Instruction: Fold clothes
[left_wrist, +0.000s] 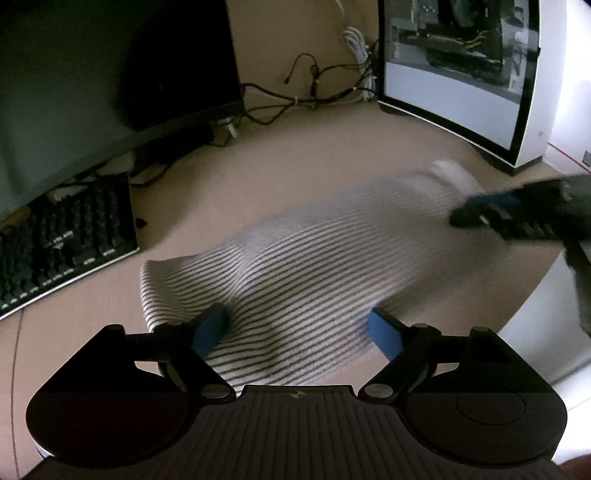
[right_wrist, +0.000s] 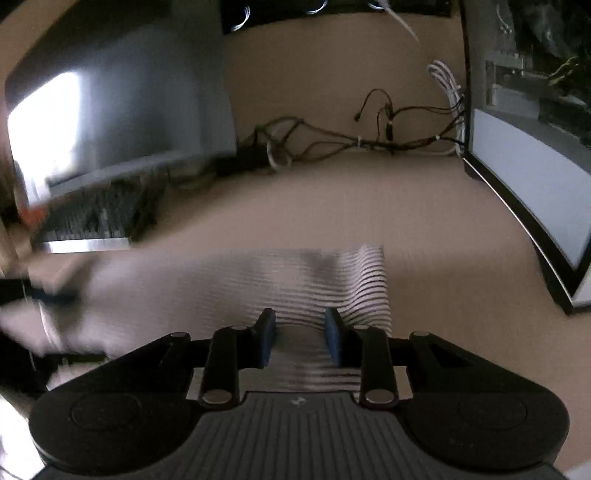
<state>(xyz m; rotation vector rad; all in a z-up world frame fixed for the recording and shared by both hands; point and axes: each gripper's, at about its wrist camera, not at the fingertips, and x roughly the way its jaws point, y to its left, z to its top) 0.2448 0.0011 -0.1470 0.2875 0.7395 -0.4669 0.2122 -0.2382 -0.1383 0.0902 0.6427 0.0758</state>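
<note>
- Left wrist view, far left: a black keyboard (left_wrist: 62, 251) lay on the beige desk (left_wrist: 295, 155), under the lower edge of a dark monitor (left_wrist: 110, 62).
- Behind, in the middle, a bundle of dark cables (left_wrist: 306, 96) ran along the wall, w/ a white cable (left_wrist: 356, 44) beside it.
- Centre: the striped garment (left_wrist: 295, 266), white w/ thin dark stripes, lay on the desk in a long shape going from near-left to far-right; its near-left edge was raised in a fold.
- The left gripper (left_wrist: 297, 328) was over the near end of the garment. Its blue pads (left_wrist: 210, 328) stood wide apart, and the cloth passed between them w/o being pressed, so nothing was gripped.
- Right side: the right gripper (left_wrist: 517, 214) was at the far end of the garment, blurred; a white part of the cloth showed just behind it.
- Far right: a PC case (left_wrist: 461, 74) w/ a glass side panel stood on the desk.
- Right wrist view, left: the keyboard (right_wrist: 96, 218) and monitor (right_wrist: 118, 103) were blurred.
- Centre: the striped garment (right_wrist: 314, 280) lay in front of and under the right gripper (right_wrist: 300, 339). The fingers (right_wrist: 334, 339) stood narrow, w/ a clear gap; cloth was seen in the gap, but I cannot tell if the pads pinched it.
- Right: the PC case (right_wrist: 535, 166) again.
</note>
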